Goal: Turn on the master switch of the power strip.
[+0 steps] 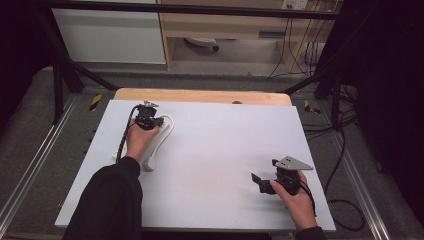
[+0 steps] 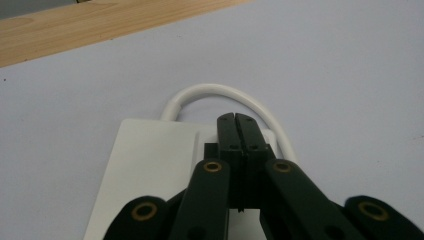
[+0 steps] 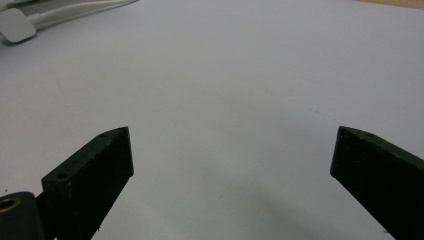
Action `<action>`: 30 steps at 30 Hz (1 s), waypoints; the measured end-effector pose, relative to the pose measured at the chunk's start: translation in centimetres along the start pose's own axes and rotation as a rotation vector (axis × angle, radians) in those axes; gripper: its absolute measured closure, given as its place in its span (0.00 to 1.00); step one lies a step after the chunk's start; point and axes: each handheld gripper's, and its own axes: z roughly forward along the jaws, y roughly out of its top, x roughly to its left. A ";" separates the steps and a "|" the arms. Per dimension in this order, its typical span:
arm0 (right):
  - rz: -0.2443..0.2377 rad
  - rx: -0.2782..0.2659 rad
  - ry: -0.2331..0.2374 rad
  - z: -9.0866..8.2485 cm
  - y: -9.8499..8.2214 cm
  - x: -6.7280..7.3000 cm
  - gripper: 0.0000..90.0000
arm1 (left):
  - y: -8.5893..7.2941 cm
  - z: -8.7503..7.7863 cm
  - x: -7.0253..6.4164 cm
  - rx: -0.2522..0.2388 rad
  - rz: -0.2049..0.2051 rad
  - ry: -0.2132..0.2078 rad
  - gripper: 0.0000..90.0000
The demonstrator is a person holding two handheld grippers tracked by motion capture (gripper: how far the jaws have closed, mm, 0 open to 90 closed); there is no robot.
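A white power strip (image 1: 150, 159) lies on the left part of the white board (image 1: 215, 140), and its white cable (image 1: 170, 123) curls in a loop at the far end. My left gripper (image 1: 150, 121) hovers over that far end with its jaws pressed together. In the left gripper view the shut tips (image 2: 235, 117) sit just above the strip (image 2: 150, 160), in front of the cable loop (image 2: 210, 90); nothing shows between them. My right gripper (image 1: 260, 182) is at the near right, open wide (image 3: 232, 155) over bare board. One end of the strip (image 3: 15, 25) shows far off.
A wooden table edge (image 1: 200, 95) runs along the board's far side. Black frame bars (image 1: 60, 85) stand beyond the far corners, and dark cables (image 1: 340, 150) trail on the floor to the right.
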 end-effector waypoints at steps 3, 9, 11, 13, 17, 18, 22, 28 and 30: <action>0.000 0.002 0.002 0.1 0.0 0.0 0.04 | 0.0 0.0 0.1 0.001 -0.005 -0.003 1.00; 0.001 -0.002 0.001 0.0 0.0 0.0 0.04 | 0.0 0.0 0.0 0.001 -0.012 0.000 1.00; 0.000 -0.003 0.000 0.0 0.0 0.0 0.04 | 0.0 0.0 0.1 0.000 -0.016 -0.002 1.00; 0.001 -0.002 0.000 0.0 0.0 0.0 0.04 | 0.0 0.0 0.0 0.000 -0.014 0.000 1.00; 0.002 -0.005 0.003 0.0 0.0 0.0 0.04 | 0.0 0.0 -0.1 -0.001 -0.015 0.005 1.00; 0.004 -0.006 0.004 -0.1 0.0 0.0 0.04 | 0.0 0.0 -0.1 -0.002 -0.015 0.005 1.00; 0.007 -0.008 0.001 -0.1 0.0 0.0 0.04 | 0.0 -0.1 -0.1 -0.005 -0.015 0.004 1.00; 0.007 -0.010 0.000 -0.2 0.0 0.0 0.04 | 0.1 -0.1 -0.1 -0.013 -0.029 0.009 1.00; 0.008 -0.012 -0.001 -0.3 0.0 0.0 0.04 | 0.1 -0.1 -0.2 -0.012 -0.024 0.007 1.00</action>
